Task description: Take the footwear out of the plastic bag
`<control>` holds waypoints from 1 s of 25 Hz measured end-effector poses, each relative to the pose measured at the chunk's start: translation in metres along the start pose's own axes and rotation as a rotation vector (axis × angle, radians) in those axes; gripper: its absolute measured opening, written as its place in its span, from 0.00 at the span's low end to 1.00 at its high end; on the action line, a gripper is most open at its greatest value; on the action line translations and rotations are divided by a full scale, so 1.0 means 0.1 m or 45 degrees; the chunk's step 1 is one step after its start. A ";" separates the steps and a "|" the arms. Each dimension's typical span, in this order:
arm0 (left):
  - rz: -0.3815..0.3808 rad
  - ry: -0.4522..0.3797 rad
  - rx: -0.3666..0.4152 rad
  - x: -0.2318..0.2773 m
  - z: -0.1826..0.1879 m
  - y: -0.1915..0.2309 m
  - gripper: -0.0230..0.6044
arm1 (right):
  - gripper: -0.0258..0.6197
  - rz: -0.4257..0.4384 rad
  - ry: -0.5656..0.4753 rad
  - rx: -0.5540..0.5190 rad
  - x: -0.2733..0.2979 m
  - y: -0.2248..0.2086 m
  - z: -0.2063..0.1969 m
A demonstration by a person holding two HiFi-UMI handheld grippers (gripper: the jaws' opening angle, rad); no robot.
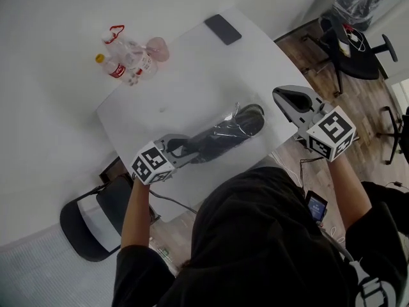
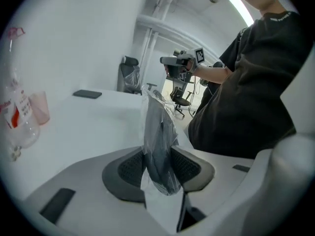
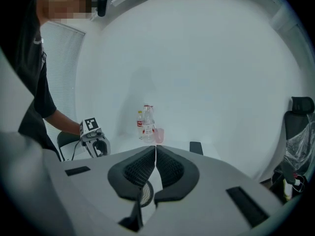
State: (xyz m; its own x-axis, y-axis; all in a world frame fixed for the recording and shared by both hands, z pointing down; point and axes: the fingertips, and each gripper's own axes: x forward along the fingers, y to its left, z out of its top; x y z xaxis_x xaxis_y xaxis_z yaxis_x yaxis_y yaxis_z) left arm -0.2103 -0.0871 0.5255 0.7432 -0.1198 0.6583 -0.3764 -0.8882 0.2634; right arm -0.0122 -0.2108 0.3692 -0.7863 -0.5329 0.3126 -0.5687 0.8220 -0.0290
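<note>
- while the left gripper (image 2: 158,156) has its jaws closed part-way onto the near end of the plastic bag (image 1: 223,132), pads pressing the film from both sides, i read this as the hold-the-bag step.
- footwear (image 1: 246,123) is not out yet: dark shape fully inside the clear bag, bag lying lengthwise on the white table (image 1: 192,62), near the edge closest to me.
- left gripper view shows dark material between the pads as well as the film, so i may be pinching the footwear's end through the plastic. can't separate the two from here.
- right gripper (image 3: 155,151) is empty, jaws fully together. it hangs off the table's right side, well apart from the bag.
- can't tell which end of the bag is the mouth; film is crumpled around the middle.
- next move, my call: open the right jaws, bring them to the far end of the bag and find the opening.
- then take the footwear itself with the right while the left keeps only plastic, and pull the two apart.
- risk: if the left is clamping footwear too, nothing slides. regrip on loose film first.
- bottles (image 1: 124,59), pink cup (image 1: 158,48) and phone (image 1: 223,29) sit at the far side, out of the working path.
</note>
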 end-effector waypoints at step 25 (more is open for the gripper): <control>0.431 -0.408 0.475 -1.09 1.19 -0.17 0.31 | 0.29 0.519 0.107 -0.396 -0.18 0.33 0.88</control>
State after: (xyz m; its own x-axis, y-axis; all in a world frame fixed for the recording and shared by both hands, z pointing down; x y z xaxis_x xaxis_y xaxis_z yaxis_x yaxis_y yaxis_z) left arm -0.2195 -0.1116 0.3652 0.7675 -0.4996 0.4018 -0.4447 -0.8663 -0.2276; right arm -0.0380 -0.1922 0.2794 -0.8996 -0.1493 0.4104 -0.1113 0.9871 0.1152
